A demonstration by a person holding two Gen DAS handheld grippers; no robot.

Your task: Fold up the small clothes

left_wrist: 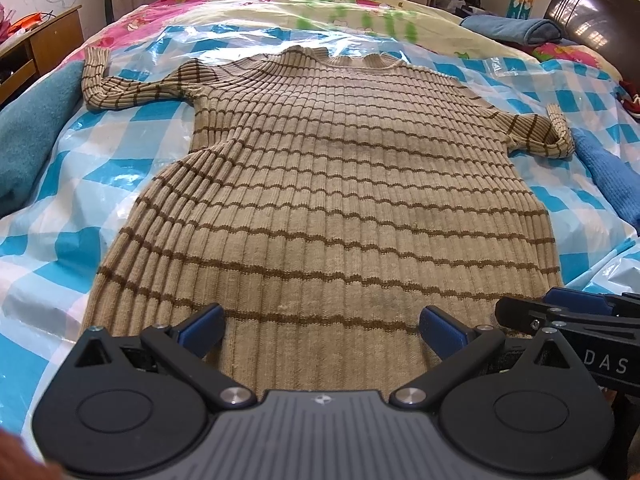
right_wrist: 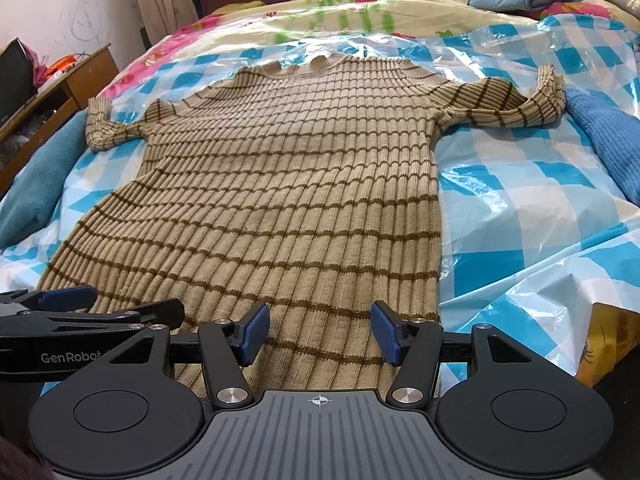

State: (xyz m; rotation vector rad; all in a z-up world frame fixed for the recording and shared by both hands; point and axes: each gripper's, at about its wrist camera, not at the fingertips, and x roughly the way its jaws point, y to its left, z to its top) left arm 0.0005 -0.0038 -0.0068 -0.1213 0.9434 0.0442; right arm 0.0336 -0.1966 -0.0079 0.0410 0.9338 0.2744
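Observation:
A tan ribbed sweater with brown stripes (left_wrist: 332,184) lies flat and spread out on the bed, collar far, hem near; it also shows in the right wrist view (right_wrist: 288,184). Both sleeves stick out sideways with their cuffs bent. My left gripper (left_wrist: 322,330) is open and empty, just above the hem at the left part. My right gripper (right_wrist: 320,330) is open and empty, over the hem at the right part. Each gripper shows at the other view's edge: the right one (left_wrist: 560,312) and the left one (right_wrist: 68,304).
A blue-and-white checked plastic sheet (right_wrist: 520,208) covers the bed. A blue knit garment (right_wrist: 604,140) lies at the right, a teal cloth (left_wrist: 28,128) at the left. A folded blue towel (left_wrist: 516,28) lies far right. A wooden desk (left_wrist: 44,40) stands at the left.

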